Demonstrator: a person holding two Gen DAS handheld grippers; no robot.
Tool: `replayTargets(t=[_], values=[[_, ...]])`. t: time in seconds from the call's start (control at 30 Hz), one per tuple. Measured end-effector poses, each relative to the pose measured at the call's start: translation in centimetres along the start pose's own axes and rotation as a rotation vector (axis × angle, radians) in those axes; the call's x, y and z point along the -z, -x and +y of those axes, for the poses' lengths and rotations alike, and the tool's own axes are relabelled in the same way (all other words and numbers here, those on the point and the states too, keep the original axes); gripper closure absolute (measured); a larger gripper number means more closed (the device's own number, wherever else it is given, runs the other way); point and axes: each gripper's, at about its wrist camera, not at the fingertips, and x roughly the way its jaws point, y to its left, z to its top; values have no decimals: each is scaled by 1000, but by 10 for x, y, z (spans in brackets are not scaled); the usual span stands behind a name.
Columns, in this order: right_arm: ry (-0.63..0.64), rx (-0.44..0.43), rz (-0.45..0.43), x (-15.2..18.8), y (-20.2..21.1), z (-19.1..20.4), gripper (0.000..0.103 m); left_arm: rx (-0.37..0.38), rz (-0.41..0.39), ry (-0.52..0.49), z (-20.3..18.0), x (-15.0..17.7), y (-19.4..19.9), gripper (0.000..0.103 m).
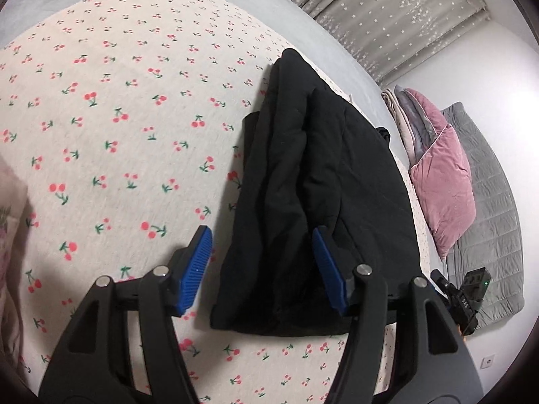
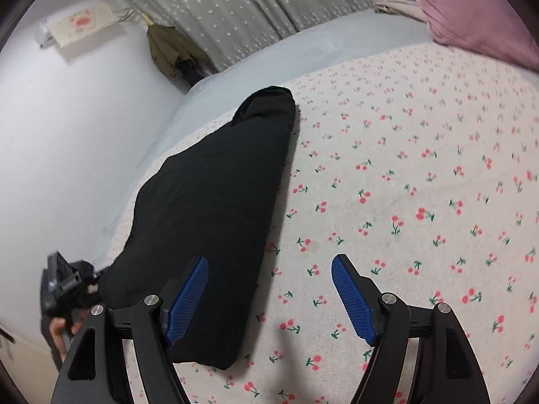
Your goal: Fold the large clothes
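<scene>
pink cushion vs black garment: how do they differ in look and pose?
The pink cushion is velvety and plump; the black garment is dull and folded into a long bundle. The cushion leans propped at the bed's edge; the garment lies flat on the cherry-print sheet. Neither is gripped.

Soft, even indoor light is filling both views; nothing is glaring except the white wall (image 1: 498,67), which is washing out to the right of my left view. The fisheye is bending the bed (image 1: 118,134) and curtain (image 2: 235,10) hard, and dark vignette is ringing every corner. The black garment (image 2: 209,208) is swallowing detail, its folds barely showing. My left claw (image 1: 262,269) is casting a faint shadow on the sheet beneath it. The cherry print is smearing slightly toward the edges, and the far corners are looking soft.
</scene>
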Motion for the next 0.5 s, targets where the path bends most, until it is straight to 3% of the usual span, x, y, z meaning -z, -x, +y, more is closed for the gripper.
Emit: replayTargets(t=[0.2,0.33,0.5], values=[[-18,-22,61,8,-15,-4,26,-8,29,39,4,10,-8,33],[-30,-53,69,10,-21,-2,26,-108,19,-7,-5,15,-17,30],[-65,-90,104,15,-33,-4,26,-142,-1,-43,-9,16,-20,30]])
